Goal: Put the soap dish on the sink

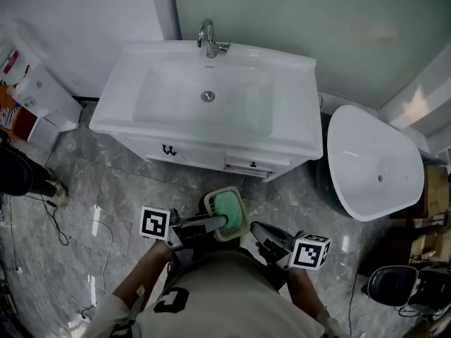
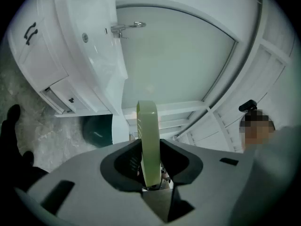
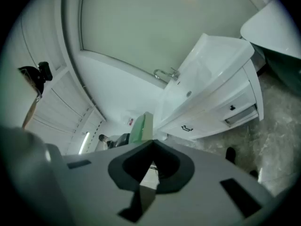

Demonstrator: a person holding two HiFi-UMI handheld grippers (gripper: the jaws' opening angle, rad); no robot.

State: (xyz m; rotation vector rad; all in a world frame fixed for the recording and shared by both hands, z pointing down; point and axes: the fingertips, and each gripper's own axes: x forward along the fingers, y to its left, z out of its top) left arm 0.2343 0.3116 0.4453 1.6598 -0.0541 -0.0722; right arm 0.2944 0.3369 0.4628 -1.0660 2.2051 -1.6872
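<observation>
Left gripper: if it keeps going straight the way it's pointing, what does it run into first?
The left gripper is shut on the soap dish, which leads. The line passes beside the sink cabinet and seems to reach the white frame below the frosted panel first; depth is unclear.

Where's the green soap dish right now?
The soap dish is low in the middle of the head view, pinched in the left gripper, over the floor just in front of the sink.
</observation>
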